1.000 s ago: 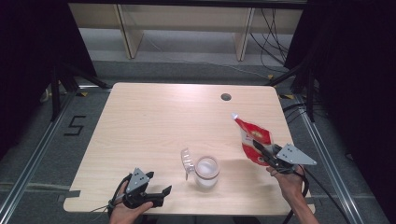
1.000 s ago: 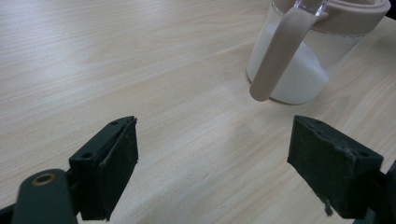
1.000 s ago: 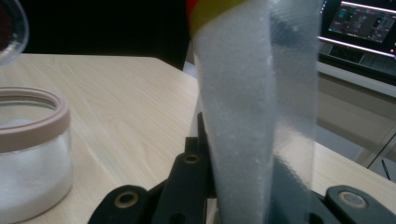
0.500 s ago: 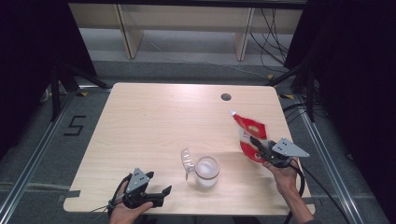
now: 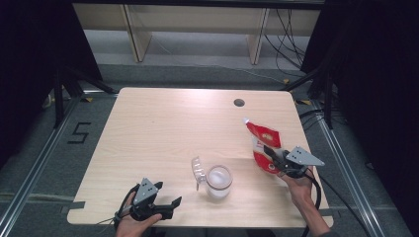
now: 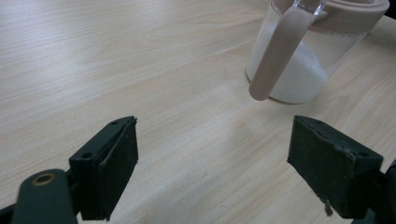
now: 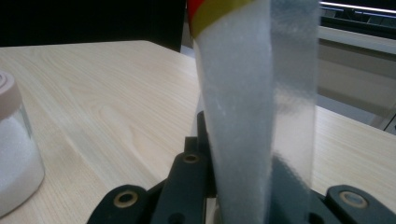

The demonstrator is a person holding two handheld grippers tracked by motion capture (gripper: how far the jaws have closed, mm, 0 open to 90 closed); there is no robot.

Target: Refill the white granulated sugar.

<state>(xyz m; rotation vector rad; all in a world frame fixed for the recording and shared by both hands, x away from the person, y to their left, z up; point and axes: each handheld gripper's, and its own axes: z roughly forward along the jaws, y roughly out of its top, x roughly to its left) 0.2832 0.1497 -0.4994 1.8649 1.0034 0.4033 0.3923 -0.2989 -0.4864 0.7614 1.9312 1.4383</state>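
Red pouch (image 5: 264, 145) upright, long axis tilted up-left; spout top.

One table (image 5: 163, 128) is carrying one jar (image 5: 219, 181) of white powder near its front edge, one clear lid (image 5: 198, 170) lying beside it, and one red pouch (image 5: 264, 145) near its right edge.

Matt pale wood table (image 5: 163, 128); glossy plastic pouch (image 5: 263, 143); clear jar (image 5: 219, 181).
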